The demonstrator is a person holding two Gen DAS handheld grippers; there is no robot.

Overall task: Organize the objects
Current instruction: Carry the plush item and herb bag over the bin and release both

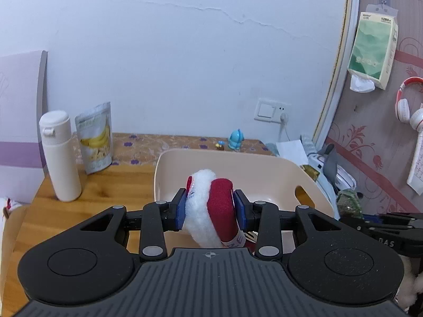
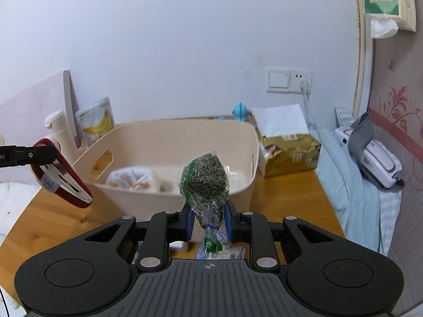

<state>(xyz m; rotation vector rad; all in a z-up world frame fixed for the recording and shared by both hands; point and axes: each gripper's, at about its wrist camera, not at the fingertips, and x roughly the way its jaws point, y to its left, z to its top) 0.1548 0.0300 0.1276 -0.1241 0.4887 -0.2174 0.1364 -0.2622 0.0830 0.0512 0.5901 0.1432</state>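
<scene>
Nearest, the left hand-held gripper [image 1: 210, 208] is clamped on one soft, light red-and-white plush hair clip [image 1: 211, 207], pinched across its padded middle. The right hand-held gripper [image 2: 208, 220] squeezes the crinkly neck of one dried-herb sachet [image 2: 205, 182], likely slippery. Both hover before one beige basket [image 2: 185, 134] on the worktop [image 2: 285, 198].
</scene>
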